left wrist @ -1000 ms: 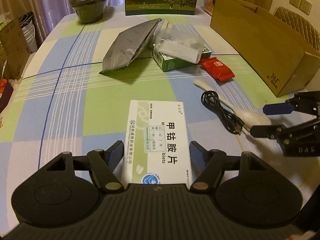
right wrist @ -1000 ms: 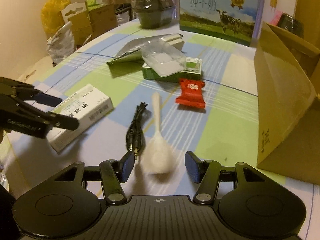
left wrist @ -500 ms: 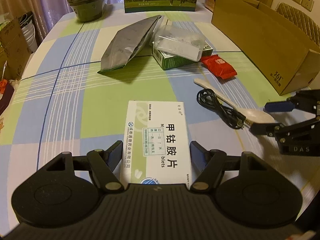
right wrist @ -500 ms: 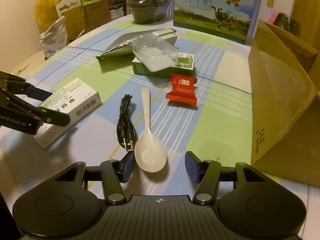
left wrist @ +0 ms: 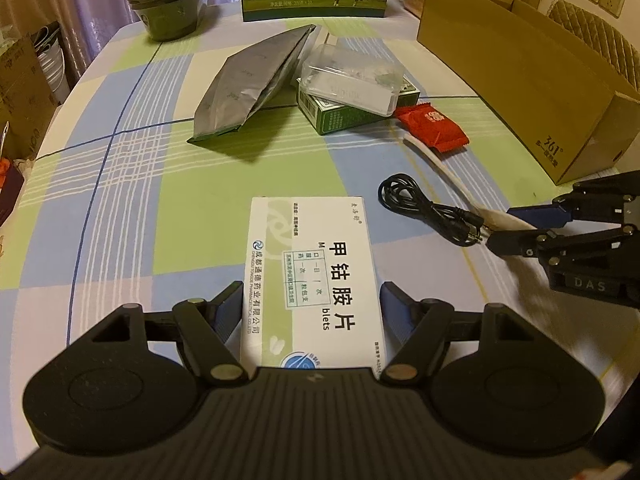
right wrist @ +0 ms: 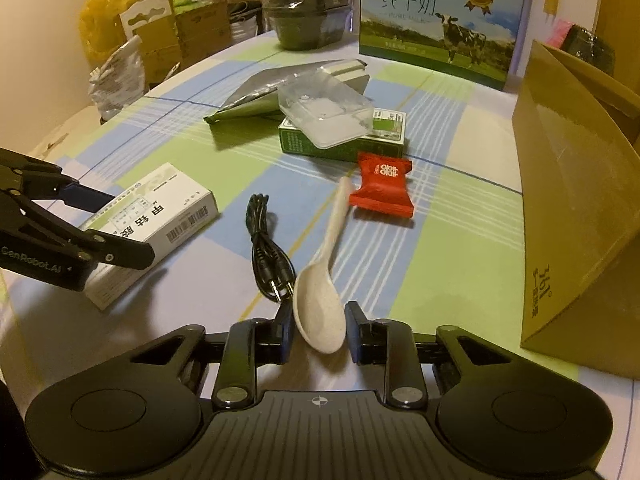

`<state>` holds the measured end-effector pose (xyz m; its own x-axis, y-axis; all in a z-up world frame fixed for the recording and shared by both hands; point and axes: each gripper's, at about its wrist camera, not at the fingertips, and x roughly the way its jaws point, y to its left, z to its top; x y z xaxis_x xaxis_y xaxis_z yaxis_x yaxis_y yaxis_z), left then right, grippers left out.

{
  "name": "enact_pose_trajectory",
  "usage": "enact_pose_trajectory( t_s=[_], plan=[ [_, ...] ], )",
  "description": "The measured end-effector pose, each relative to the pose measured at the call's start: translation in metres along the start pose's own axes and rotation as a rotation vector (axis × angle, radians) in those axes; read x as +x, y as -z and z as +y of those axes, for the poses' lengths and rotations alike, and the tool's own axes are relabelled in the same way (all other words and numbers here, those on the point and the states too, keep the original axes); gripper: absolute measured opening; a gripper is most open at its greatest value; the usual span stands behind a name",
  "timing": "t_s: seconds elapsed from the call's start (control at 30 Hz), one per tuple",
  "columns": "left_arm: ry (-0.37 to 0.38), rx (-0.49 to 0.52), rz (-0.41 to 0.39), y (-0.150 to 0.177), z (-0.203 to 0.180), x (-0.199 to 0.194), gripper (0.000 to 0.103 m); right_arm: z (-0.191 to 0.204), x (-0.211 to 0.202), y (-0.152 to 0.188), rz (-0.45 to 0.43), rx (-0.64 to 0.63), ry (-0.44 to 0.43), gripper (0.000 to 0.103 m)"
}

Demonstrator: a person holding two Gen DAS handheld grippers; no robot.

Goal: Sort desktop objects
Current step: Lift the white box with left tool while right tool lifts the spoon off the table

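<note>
A white medicine box [left wrist: 312,264] lies flat on the checked tablecloth. My left gripper [left wrist: 312,308] is open, with one finger on each side of the box's near end; the right wrist view shows the left gripper [right wrist: 128,228] straddling the medicine box [right wrist: 160,212]. A cream spoon [right wrist: 320,296] lies beside a coiled black cable [right wrist: 264,240]. My right gripper [right wrist: 318,320] is shut on the spoon's bowl. From the left wrist view, the right gripper [left wrist: 502,227] covers the bowl and only the handle of the spoon [left wrist: 440,168] shows.
A red snack packet [right wrist: 382,188] lies by the spoon's handle tip. Behind it a clear plastic container [right wrist: 324,116] rests on a green box [right wrist: 340,146], next to a silver pouch [right wrist: 256,92]. An open cardboard box [right wrist: 572,200] stands at the right. A milk carton [right wrist: 436,16] stands at the back.
My right gripper moved forward over the spoon's bowl and its fingers closed in on it. The left gripper kept its width and crept slightly forward along the medicine box.
</note>
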<state>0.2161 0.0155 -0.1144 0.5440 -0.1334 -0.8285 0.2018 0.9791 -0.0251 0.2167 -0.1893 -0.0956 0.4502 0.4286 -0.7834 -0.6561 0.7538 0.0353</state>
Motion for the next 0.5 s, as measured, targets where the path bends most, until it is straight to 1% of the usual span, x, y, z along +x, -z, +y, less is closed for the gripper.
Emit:
enact_pose_trajectory(
  t_s=[0.07, 0.13, 0.17, 0.27, 0.3, 0.33, 0.43, 0.47, 0.5],
  plan=[
    [0.003, 0.005, 0.002, 0.0, -0.001, 0.001, 0.069, 0.002, -0.003, 0.003, 0.006, 0.003, 0.007, 0.023],
    [0.005, 0.009, 0.004, 0.001, -0.003, 0.0, 0.069, 0.005, -0.008, 0.007, 0.006, -0.015, 0.05, 0.023],
    [0.007, 0.013, 0.005, 0.001, -0.004, 0.0, 0.069, 0.006, -0.01, 0.009, 0.006, -0.023, 0.078, 0.023],
    [0.015, 0.023, 0.006, 0.003, -0.008, -0.002, 0.069, 0.009, -0.016, 0.016, 0.016, -0.048, 0.198, 0.023],
    [0.019, 0.024, 0.007, 0.003, -0.01, -0.002, 0.069, 0.009, -0.018, 0.019, 0.023, -0.038, 0.219, 0.023],
    [0.024, 0.026, 0.008, 0.004, -0.012, -0.002, 0.069, 0.007, -0.019, 0.022, 0.028, -0.017, 0.219, 0.023],
    [0.035, 0.025, 0.012, 0.005, -0.015, -0.002, 0.07, 0.001, -0.026, 0.031, 0.006, 0.069, 0.178, 0.024],
    [0.037, 0.022, 0.013, 0.006, -0.015, -0.002, 0.07, -0.001, -0.028, 0.034, -0.002, 0.108, 0.159, 0.027],
    [0.04, 0.016, 0.012, 0.007, -0.015, -0.003, 0.071, -0.003, -0.03, 0.037, -0.01, 0.145, 0.144, 0.032]
  ],
)
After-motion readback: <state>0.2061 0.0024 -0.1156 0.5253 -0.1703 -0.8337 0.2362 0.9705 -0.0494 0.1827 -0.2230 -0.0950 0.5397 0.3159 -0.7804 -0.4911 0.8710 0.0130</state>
